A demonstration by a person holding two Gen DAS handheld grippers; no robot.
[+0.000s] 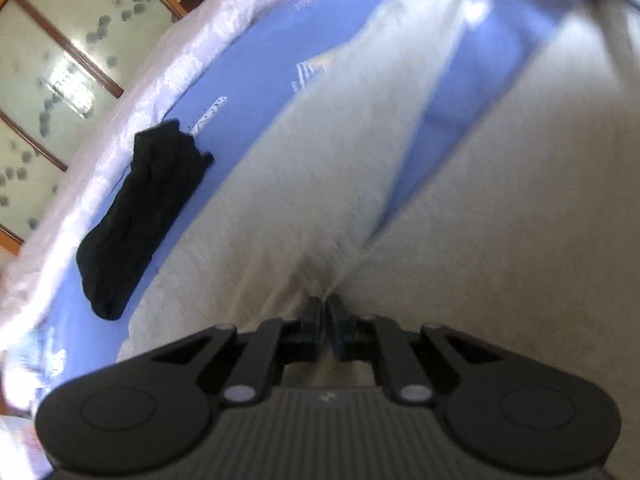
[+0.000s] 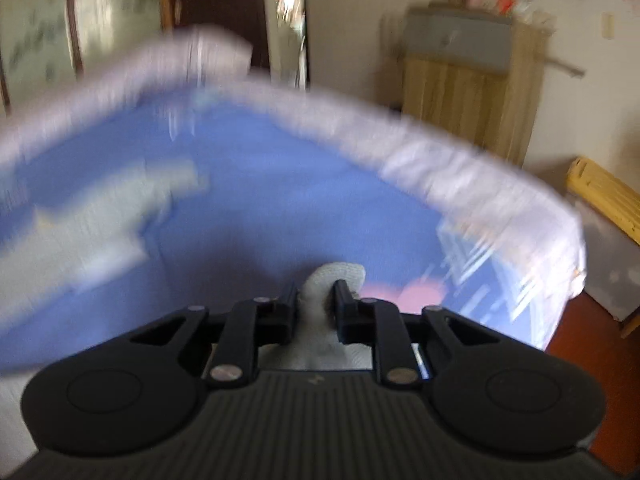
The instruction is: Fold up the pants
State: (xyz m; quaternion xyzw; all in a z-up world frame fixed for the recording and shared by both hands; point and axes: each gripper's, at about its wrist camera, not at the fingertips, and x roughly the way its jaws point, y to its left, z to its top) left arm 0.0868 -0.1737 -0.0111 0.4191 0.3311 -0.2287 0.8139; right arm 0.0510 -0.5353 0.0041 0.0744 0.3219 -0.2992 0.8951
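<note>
At the bottom centre of the left wrist view, the left gripper (image 1: 325, 307) has its black jaws pressed together, nipping a small pucker of the pale cream, soft-woven pants (image 1: 460, 260) right where the two legs meet. The cloth gathers into creases at the fingertips, so it looks limp and light; I judge it will drape and sag from any single hold and slide a little over the sheet when dragged, and that a thin pinch may slip out. Seams, the crotch and the waistband seem the firmer places to grip.

In the right wrist view, low in the middle of the frame, the right gripper (image 2: 316, 296) has its jaws narrowed onto a bunched fold of the same pale cloth, which bulges up between and beyond the fingers. Which edge of the garment this is cannot be told through the blur.

Both tools tilt downward toward the bed.

Farther up the left view, the two legs run away toward the upper right, spread in a V over the blue printed bedsheet (image 1: 248, 64). A black folded garment (image 1: 148, 216) lies at centre left, apart from the pants, beside the white frilled bed edging (image 1: 168, 64).
</note>
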